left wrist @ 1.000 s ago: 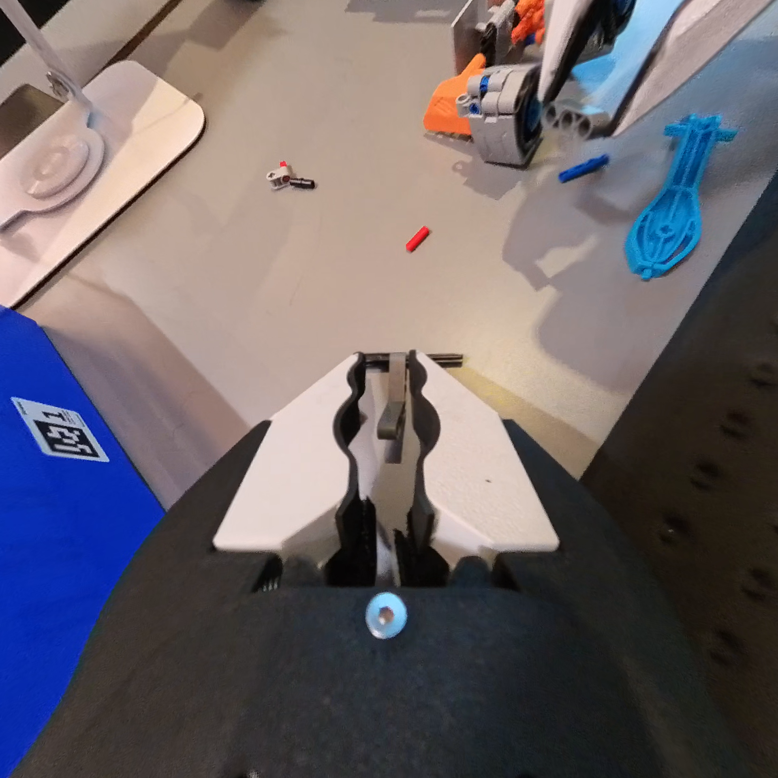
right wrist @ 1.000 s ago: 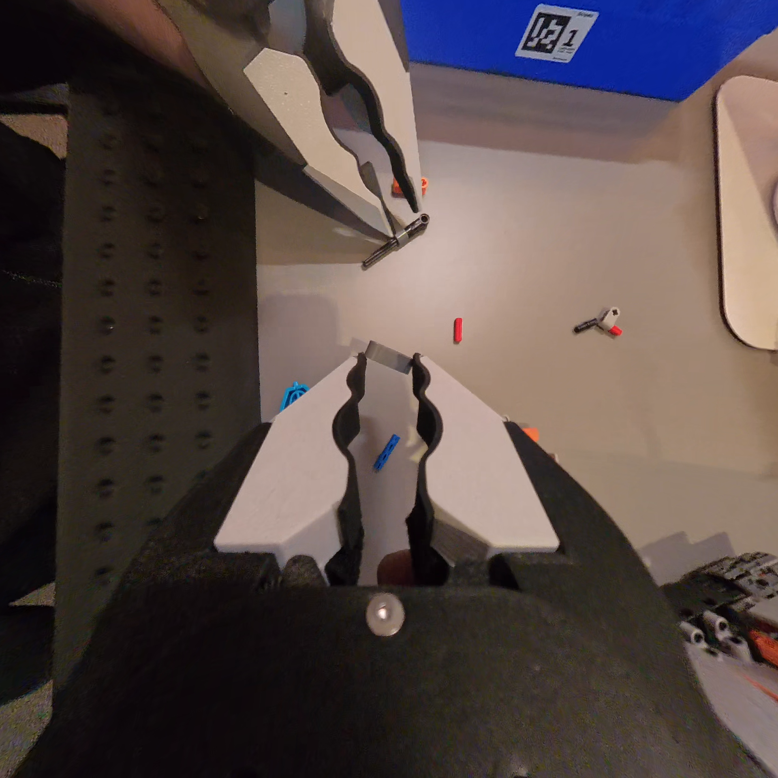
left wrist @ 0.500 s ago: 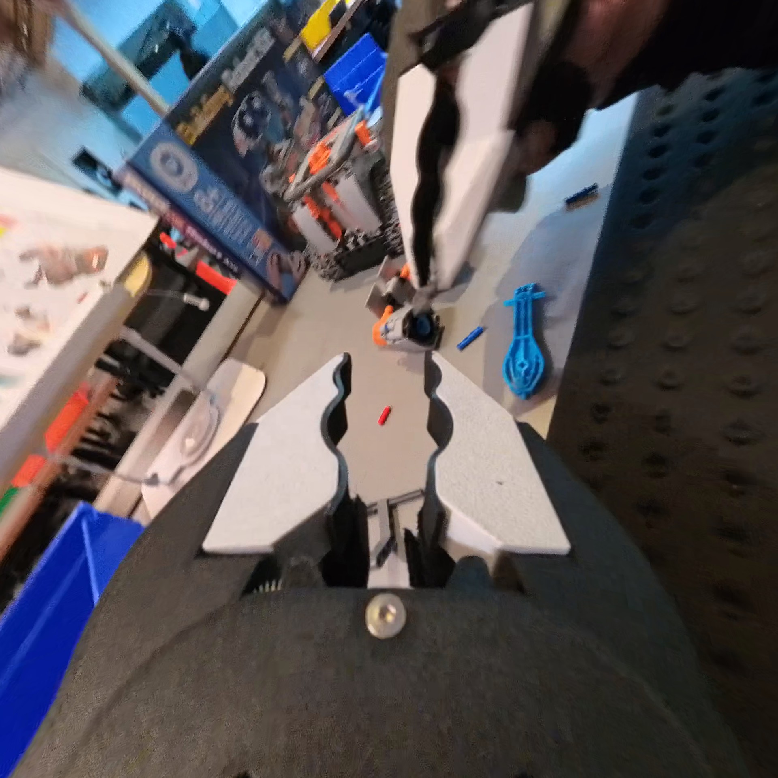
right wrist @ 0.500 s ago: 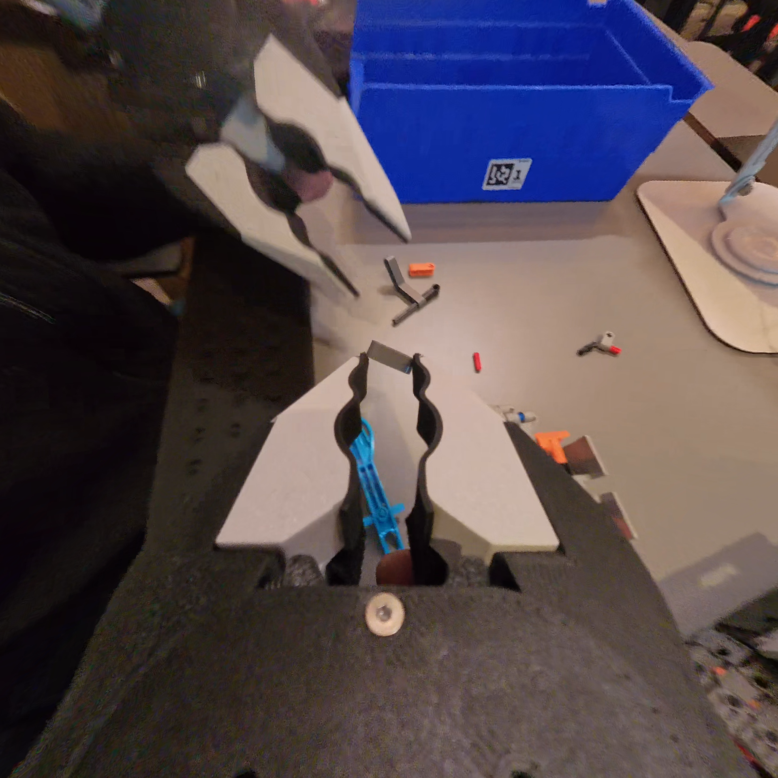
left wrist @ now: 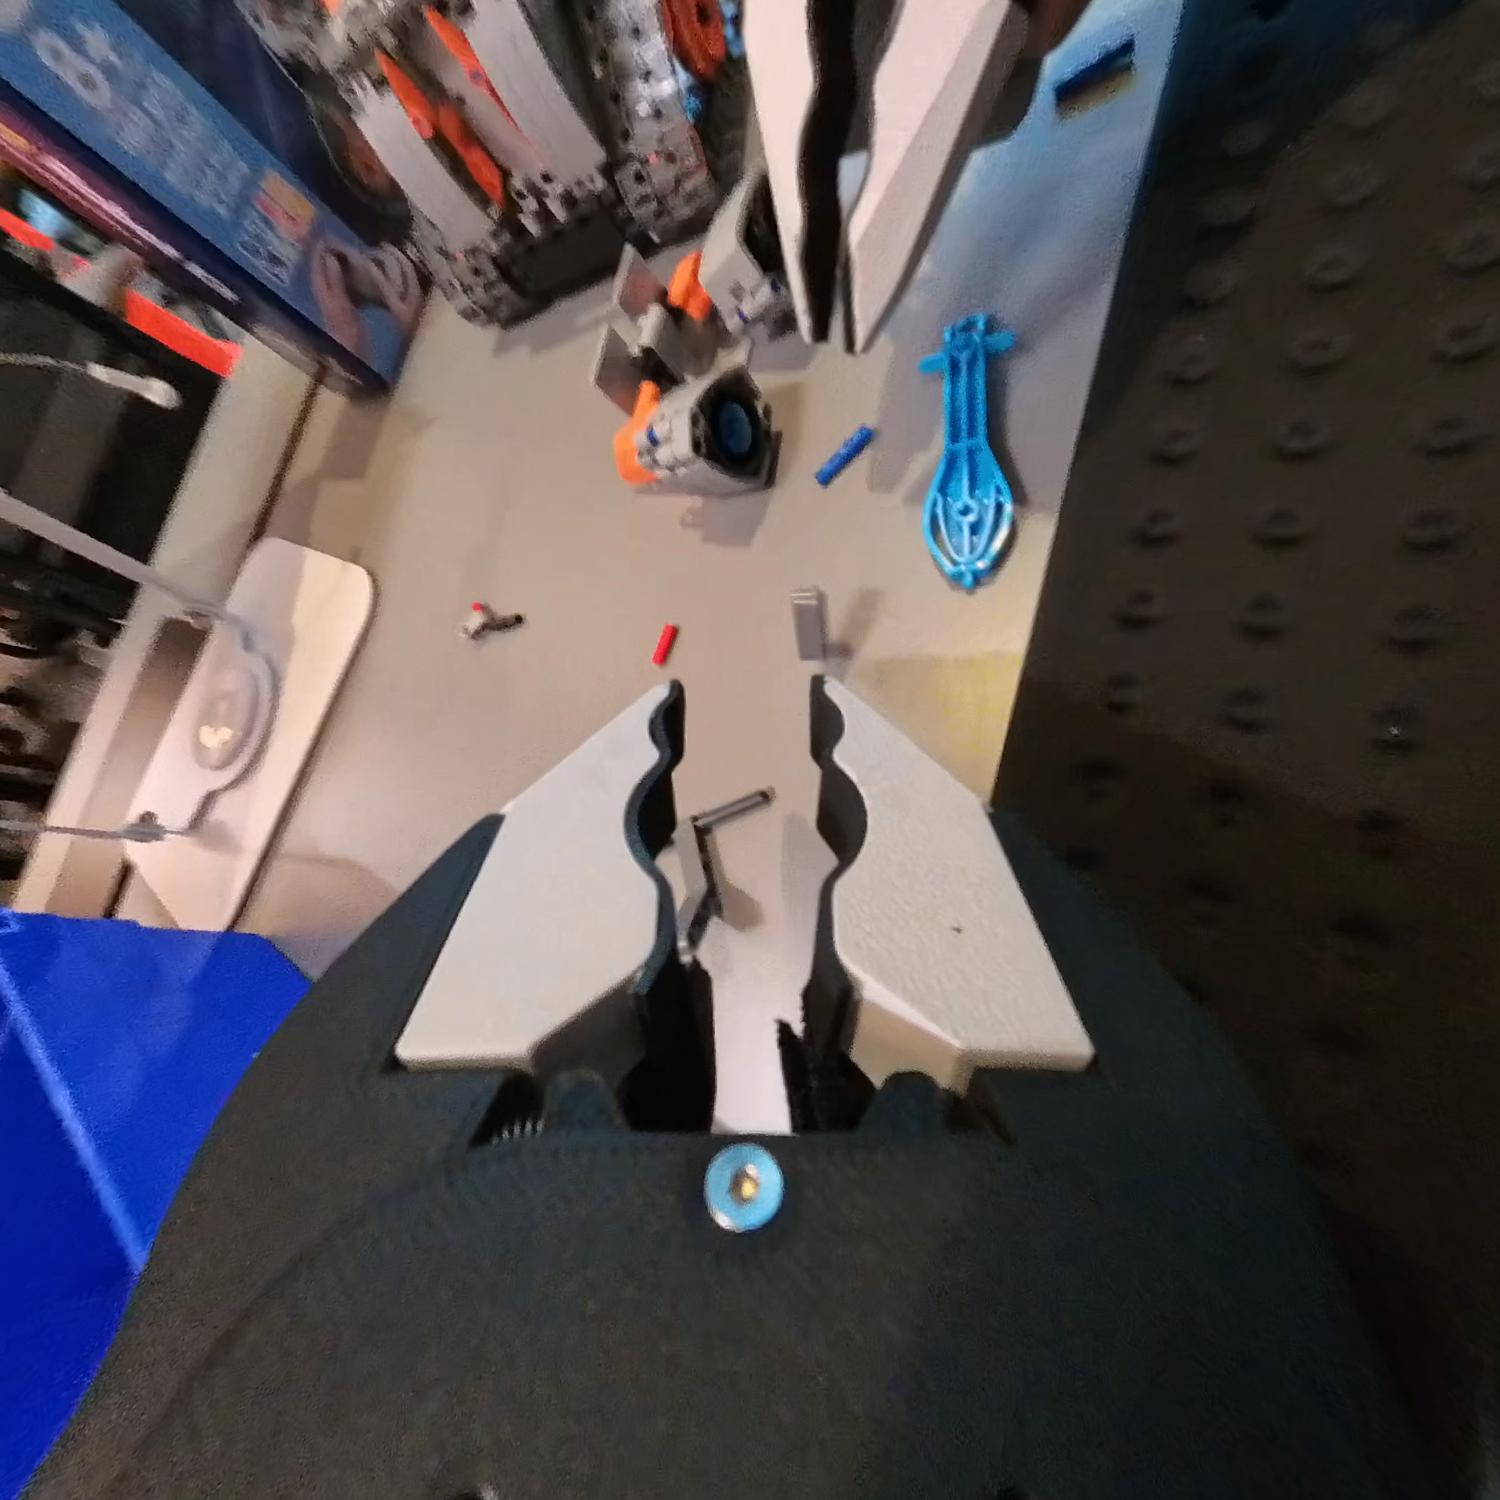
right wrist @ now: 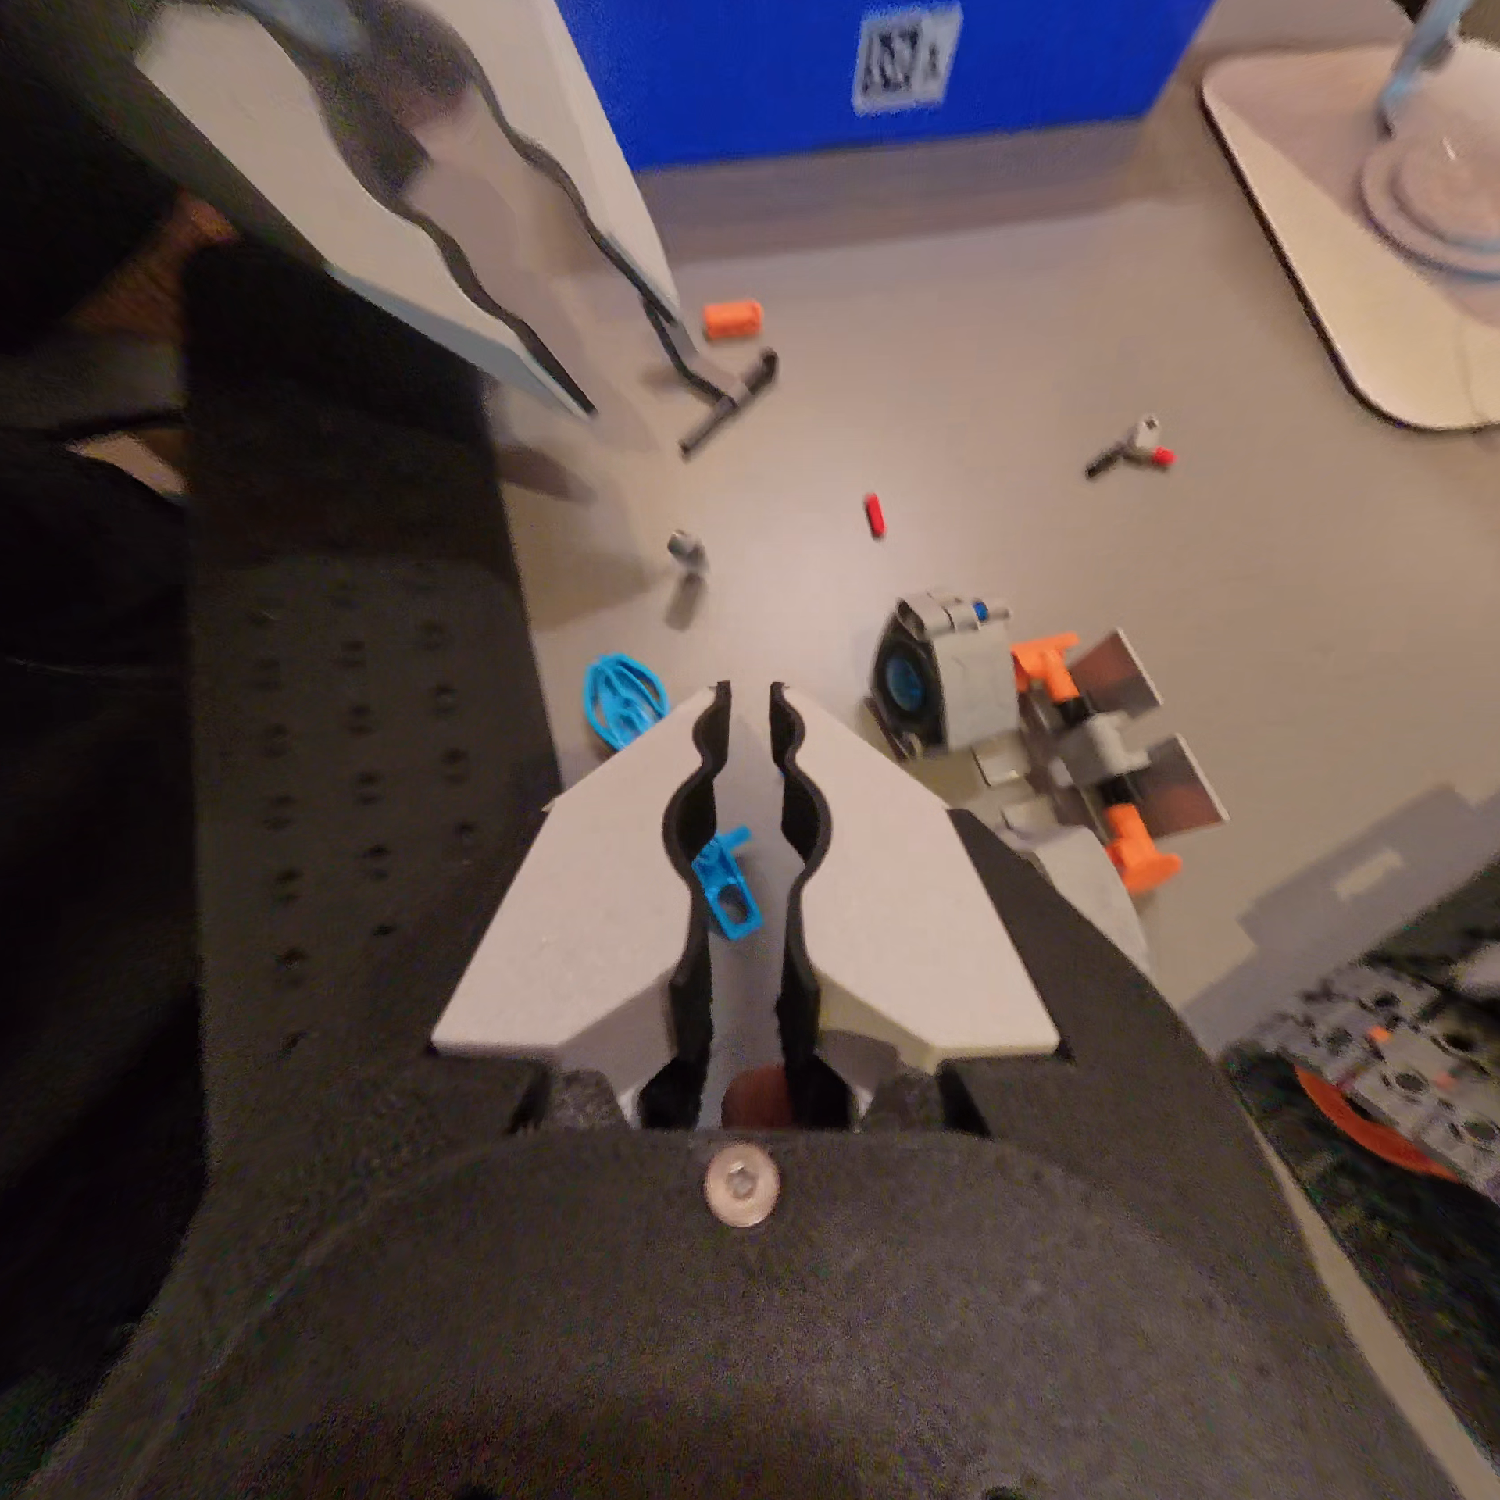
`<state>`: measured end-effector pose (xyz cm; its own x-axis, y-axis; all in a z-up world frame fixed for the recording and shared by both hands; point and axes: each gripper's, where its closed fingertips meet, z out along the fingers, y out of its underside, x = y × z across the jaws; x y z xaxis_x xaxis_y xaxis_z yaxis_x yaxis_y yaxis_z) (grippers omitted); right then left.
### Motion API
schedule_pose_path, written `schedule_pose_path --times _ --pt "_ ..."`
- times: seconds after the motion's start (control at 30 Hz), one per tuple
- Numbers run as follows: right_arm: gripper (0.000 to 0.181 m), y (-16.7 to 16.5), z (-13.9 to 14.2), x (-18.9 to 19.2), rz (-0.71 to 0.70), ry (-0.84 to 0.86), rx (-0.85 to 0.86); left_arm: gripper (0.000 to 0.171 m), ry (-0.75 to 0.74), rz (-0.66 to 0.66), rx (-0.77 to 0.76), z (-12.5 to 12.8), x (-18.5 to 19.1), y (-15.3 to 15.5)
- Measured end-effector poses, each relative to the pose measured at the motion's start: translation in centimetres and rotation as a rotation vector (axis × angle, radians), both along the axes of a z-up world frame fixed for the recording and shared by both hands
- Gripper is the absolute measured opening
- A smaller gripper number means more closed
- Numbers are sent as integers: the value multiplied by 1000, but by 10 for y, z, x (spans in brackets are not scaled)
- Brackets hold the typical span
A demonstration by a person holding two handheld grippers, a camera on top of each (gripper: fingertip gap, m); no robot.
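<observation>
My left gripper [left wrist: 744, 688] is open and empty above the grey table. A grey bent beam with a black axle [left wrist: 714, 852] lies on the table under its fingers. In the right wrist view the left gripper [right wrist: 625, 357] hangs over that beam [right wrist: 722, 398]. My right gripper [right wrist: 748, 690] is nearly shut, with only a narrow slit at the tips and nothing between them. A small grey piece [right wrist: 686, 548] lies loose on the table ahead of it and also shows in the left wrist view [left wrist: 808, 621]. The right gripper [left wrist: 832, 325] hangs at the top of the left wrist view.
A light blue sword-shaped part [left wrist: 966, 471] lies by a black studded mat [left wrist: 1299, 568]. A grey and orange turbine assembly [right wrist: 950, 682], a red pin [right wrist: 874, 515], a small grey-red connector [right wrist: 1132, 450] and an orange piece [right wrist: 733, 318] lie about. A blue bin [right wrist: 812, 73] and a white lamp base [right wrist: 1380, 243] stand behind. Across from one pair of fingers to the other is roughly 10 cm. The left tips stand about 10 cm off the red pin [right wrist: 874, 515]. Seen from the left wrist view [left wrist: 665, 646] as well.
The left gripper opened and let the bent beam with its axle drop to the table. The right gripper let go of the small grey piece, now on the table, and closed further.
</observation>
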<state>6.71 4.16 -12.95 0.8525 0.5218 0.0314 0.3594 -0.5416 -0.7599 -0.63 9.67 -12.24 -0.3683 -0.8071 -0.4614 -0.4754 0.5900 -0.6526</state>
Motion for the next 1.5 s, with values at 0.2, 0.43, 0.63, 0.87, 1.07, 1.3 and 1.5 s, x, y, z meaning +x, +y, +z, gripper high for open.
schedule_pose_path --times 0.2,0.43,0.63,0.87,1.07,1.3,1.5 --pt "11 2 -33 9 -55 -119 -115 31 97 -3 -41 -26 -1 -1" --pt "2 6 -50 5 -43 -133 -236 32 117 38 -70 -27 9 9" --pt "1 8 -49 2 -16 -108 -230 33 185 31 -82 -32 19 13" --pt "1 10 -44 -3 24 -96 -194 25 275 -44 -62 -42 31 9" --pt "2 11 -42 -5 41 -82 -170 19 343 -172 -82 -52 38 -10" --pt "2 9 -39 -8 63 -65 -148 9 453 -363 -136 -57 16 -38" --pt "2 9 -36 -18 102 -50 -151 32 363 -228 -156 -39 16 -15"
